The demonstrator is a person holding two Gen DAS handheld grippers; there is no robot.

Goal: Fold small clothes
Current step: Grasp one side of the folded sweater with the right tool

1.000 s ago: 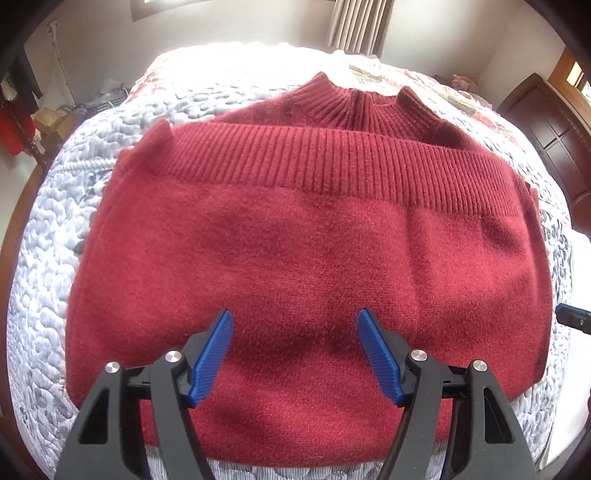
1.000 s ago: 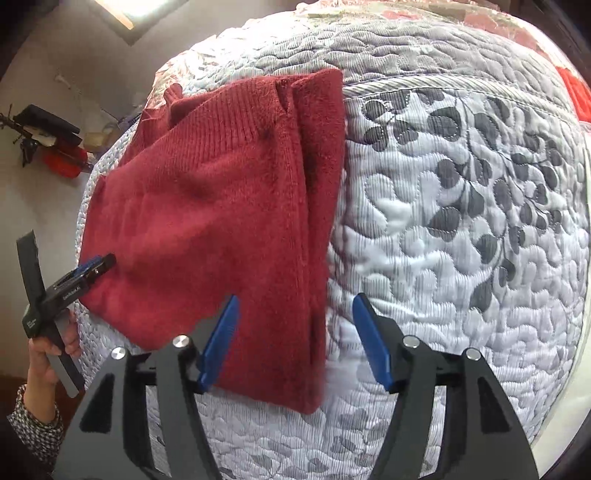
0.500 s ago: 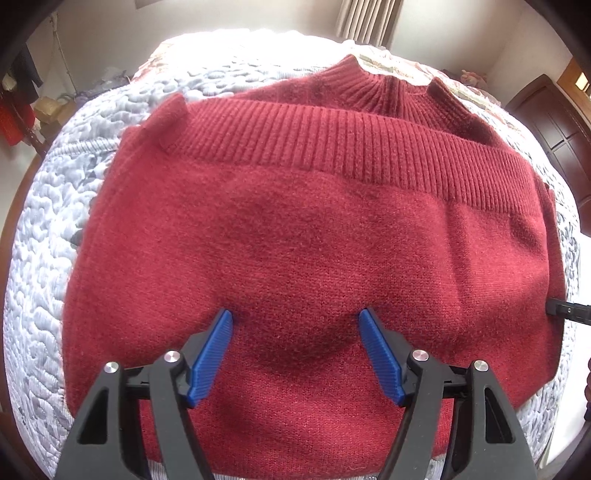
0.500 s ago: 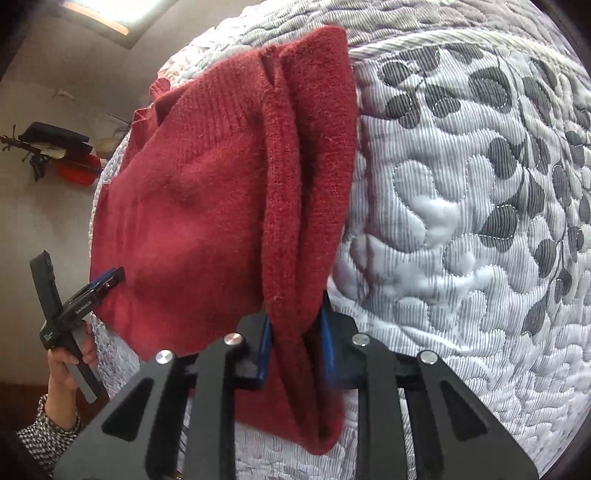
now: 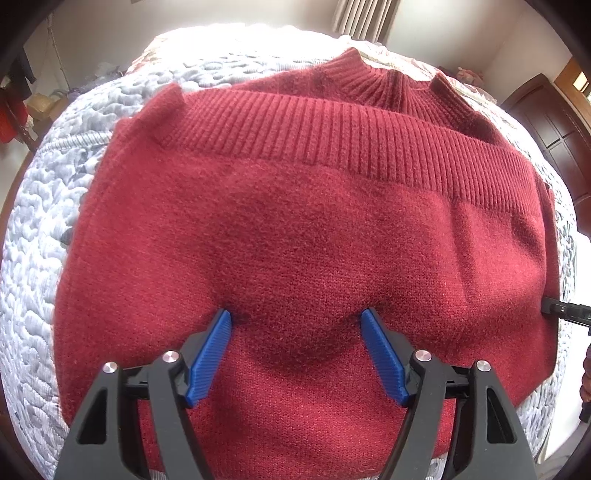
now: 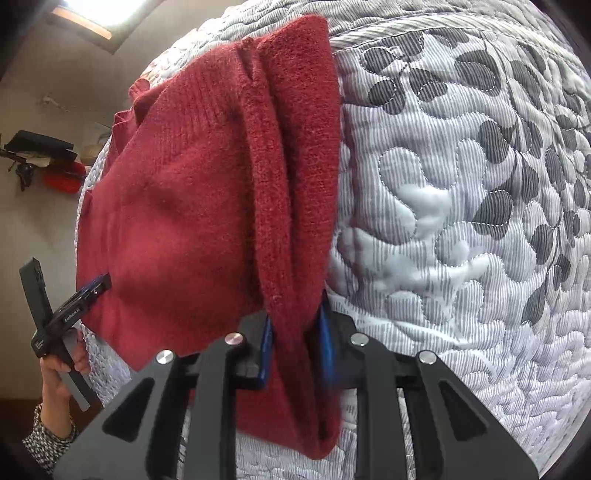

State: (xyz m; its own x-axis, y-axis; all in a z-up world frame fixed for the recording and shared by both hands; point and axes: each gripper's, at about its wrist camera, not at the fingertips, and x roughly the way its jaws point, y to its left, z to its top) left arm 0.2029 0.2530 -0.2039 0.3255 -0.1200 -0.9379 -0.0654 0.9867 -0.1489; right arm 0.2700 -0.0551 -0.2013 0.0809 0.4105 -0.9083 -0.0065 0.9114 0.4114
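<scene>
grey-and-white quilted bedding (image 6: 461, 229) with a dark leaf print covers a bed in a bedroom, with a curtain (image 5: 364, 16) and a dark wooden wardrobe (image 5: 550, 122) at the back of the left wrist view. a dark red knit sweater (image 5: 295, 229) lies folded on the quilt, its ribbed hem band (image 5: 332, 136) running across the top layer and its ribbed collar (image 5: 391, 83) showing beyond. the left gripper (image 5: 295, 321) rests low on the sweater near its near edge, blue pads (image 5: 208, 356) spread wide, their tips pressing into the knit with nothing pinched between them. the right gripper (image 6: 295, 332) is clamped on the thick folded side edge of the sweater, layers of knit bunched between its narrowly set jaws. in the right wrist view a person's hand (image 6: 59, 369), with a patterned sleeve (image 6: 48, 439), grips the left tool's handle at the sweater's far side.
</scene>
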